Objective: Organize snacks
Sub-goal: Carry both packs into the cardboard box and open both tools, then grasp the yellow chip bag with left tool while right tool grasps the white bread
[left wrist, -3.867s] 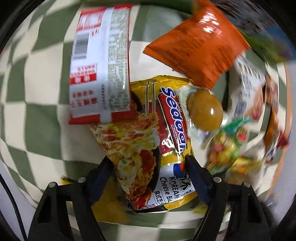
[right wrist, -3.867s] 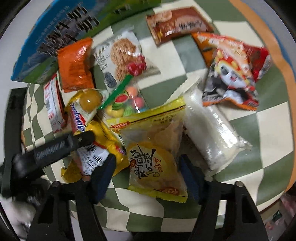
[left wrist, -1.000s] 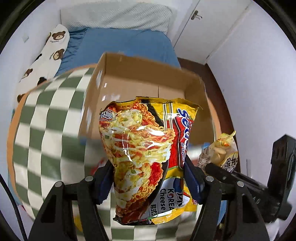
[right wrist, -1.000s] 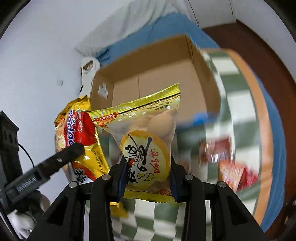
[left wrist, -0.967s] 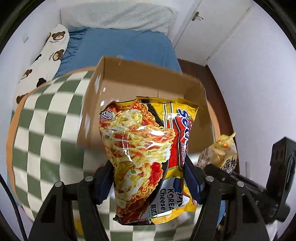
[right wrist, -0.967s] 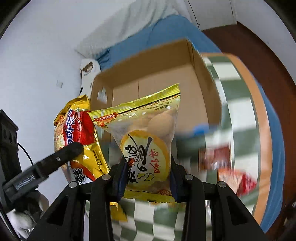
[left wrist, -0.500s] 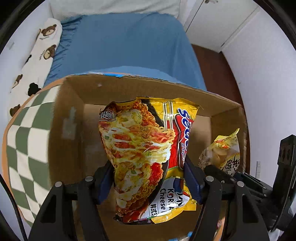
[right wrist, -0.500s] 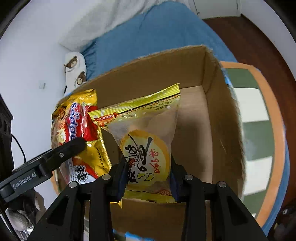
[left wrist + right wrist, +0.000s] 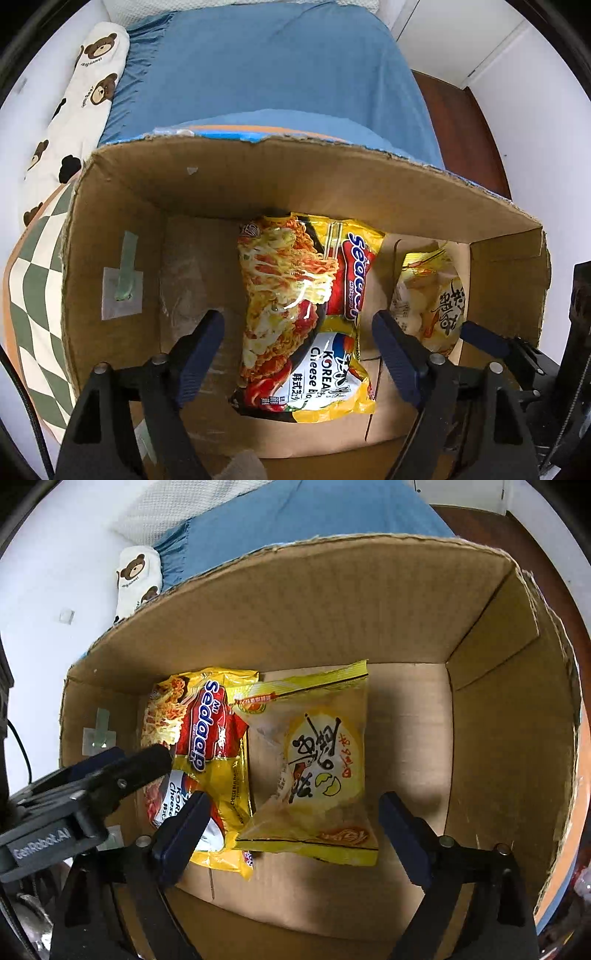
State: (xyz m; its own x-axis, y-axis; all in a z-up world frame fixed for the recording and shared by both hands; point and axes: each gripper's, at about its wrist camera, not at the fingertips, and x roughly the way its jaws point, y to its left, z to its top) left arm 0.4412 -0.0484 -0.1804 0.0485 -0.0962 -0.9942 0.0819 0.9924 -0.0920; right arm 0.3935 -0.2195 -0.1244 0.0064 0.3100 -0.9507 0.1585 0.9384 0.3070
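I count: 1 cardboard box [image 9: 295,177] ahead of both tongs | 2 snack packs in it: 1 noodle pack [image 9: 306,314] between left tongs, 1 yellow pastry pack [image 9: 314,768] between right tongs | 1 bear-print pillow [image 9: 74,110] far left

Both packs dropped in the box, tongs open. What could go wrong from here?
1. The left tongs straddle the noodle pack with the fingers close beside it; pulling out may snag it.
2. The yellow snack pack overlaps the noodle pack's edge, so later snacks may stack unevenly.
3. Both tongs sit low inside the box; the right tongs may catch its wall when lifting out.
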